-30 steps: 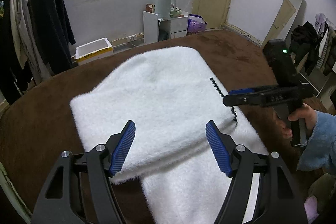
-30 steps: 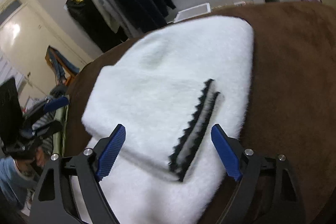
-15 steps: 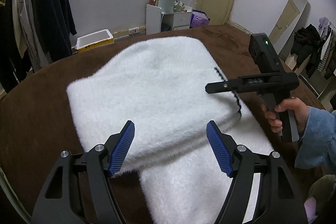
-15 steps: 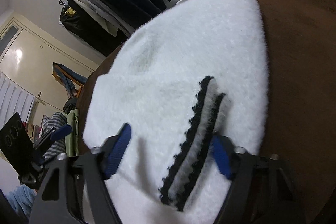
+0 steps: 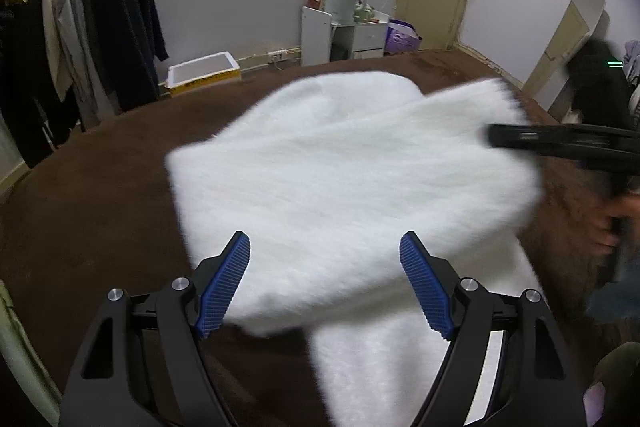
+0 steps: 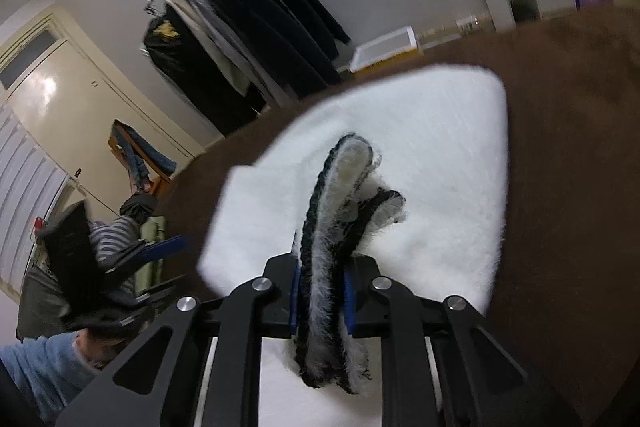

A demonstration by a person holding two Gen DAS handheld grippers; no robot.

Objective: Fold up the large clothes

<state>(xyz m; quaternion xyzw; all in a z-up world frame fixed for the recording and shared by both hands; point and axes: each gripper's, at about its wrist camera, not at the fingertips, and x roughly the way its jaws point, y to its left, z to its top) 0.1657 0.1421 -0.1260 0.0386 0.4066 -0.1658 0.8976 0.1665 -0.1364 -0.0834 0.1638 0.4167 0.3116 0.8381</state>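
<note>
A fluffy white garment (image 5: 340,179) lies folded on the brown blanket (image 5: 100,219). My left gripper (image 5: 324,239) hovers over its near fold, its jaws opening and gripping nothing. In the right wrist view my right gripper (image 6: 322,267) is closing its blue pads on the garment's black-trimmed edge (image 6: 320,211), which bunches up between them. The left wrist view shows the right gripper (image 5: 496,137) blurred at the right, with the white cloth lifted by it. A hand (image 5: 612,223) in a blue sleeve holds it. The left gripper (image 6: 160,251) shows at the left of the right wrist view.
A rack of dark hanging clothes (image 5: 80,27) stands at the back left. A white and yellow box (image 5: 204,73) and a white cabinet with a kettle (image 5: 344,27) line the far wall. A pale board (image 5: 568,39) leans at the right.
My right gripper has gone from wide open to shut on the black-trimmed edge and has risen, lifting that side of the garment. The left gripper has hardly moved.
</note>
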